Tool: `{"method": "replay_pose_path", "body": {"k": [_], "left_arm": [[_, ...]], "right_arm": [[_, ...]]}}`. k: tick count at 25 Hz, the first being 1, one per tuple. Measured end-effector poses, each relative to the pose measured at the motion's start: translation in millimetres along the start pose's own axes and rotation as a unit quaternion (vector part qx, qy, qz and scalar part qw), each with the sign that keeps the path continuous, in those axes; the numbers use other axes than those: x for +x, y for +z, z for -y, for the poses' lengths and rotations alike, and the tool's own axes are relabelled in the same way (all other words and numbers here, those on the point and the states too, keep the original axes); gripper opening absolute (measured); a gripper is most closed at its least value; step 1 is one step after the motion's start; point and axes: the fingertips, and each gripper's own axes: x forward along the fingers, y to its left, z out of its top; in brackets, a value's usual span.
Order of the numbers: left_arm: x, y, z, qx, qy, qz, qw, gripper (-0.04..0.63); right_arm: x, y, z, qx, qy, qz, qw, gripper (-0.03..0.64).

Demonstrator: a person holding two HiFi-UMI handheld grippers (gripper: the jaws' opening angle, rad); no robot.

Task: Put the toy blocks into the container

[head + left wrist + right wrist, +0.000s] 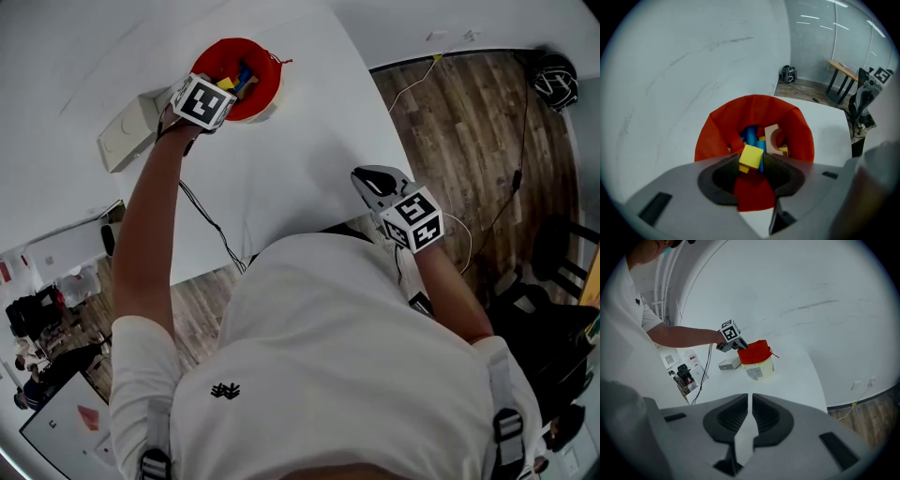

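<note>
Gripping yellow block (751,157) — above red container (712,136).

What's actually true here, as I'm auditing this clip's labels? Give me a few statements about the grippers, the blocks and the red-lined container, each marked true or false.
1. A yellow block sits between the jaws of the left gripper, above the container. True.
2. The container's lining is blue. False: it is red.
3. The right gripper carries a block. False: nothing is between its jaws, which stand close together.
4. Blocks already lie in the container. True: a blue block and an arch block show inside.
5. The container stands on the wooden floor. False: it stands on the white table.
</note>
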Motion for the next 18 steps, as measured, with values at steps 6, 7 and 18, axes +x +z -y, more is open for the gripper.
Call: {"method": "replay_pose_path", "body": {"k": [6, 7, 18], "left_arm": [[2, 0, -6, -0.013, 0.003, -0.001, 0.9999, 0.195], [2, 1, -7, -0.018, 0.003, 0.005, 0.9998, 0.207], [-47, 2, -1, -0.09, 0.006, 0.139, 0.9862, 0.21]], "right_arm": [[-2, 1, 3, 0.001, -0.004, -0.002, 1.0, 0.031], [-1, 2, 2, 0.0, -0.003, -0.004, 1.0, 0.031], [4, 5, -19, -0.023, 0.001, -0.009, 1.0, 0.031]]}}
